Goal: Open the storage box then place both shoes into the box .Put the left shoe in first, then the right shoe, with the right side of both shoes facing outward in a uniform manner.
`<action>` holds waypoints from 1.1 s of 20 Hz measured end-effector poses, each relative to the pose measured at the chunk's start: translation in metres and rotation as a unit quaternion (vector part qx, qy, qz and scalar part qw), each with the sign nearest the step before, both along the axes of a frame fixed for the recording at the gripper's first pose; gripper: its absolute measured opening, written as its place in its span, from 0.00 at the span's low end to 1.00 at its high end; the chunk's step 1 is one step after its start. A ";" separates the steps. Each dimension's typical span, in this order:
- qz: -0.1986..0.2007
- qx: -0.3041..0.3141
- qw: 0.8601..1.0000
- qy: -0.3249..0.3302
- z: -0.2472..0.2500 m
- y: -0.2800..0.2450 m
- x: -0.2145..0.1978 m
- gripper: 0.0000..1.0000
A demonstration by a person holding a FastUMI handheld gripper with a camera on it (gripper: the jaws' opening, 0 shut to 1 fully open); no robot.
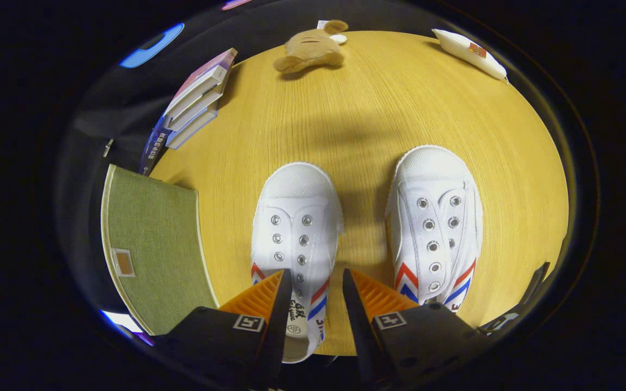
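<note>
Gripper (315,279) released over shoes on desk (378,108).
L to R: green storage box (150,244) w/ lid shut, left shoe (296,217) partly between the spread fingers, right shoe (435,217) just beside. Books (196,100), plush toy (310,50) beyond.

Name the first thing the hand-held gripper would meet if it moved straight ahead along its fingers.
Probably the left white sneaker: the open hand-held gripper already straddles its heel end, so its fingers would likely reach it first. Depth is hard to judge.
</note>
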State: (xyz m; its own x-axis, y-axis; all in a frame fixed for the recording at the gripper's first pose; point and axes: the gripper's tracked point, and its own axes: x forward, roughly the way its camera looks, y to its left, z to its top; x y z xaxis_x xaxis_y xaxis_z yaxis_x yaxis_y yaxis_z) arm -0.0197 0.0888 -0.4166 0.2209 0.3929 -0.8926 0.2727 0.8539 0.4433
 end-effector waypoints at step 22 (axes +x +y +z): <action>0.001 0.110 0.992 -0.057 0.207 0.065 0.043 0.09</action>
State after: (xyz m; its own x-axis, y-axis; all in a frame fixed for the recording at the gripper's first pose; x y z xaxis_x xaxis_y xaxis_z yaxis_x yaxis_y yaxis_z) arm 0.0232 0.1539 -0.2098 0.3139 0.5759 -0.7548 0.2083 0.7339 0.6466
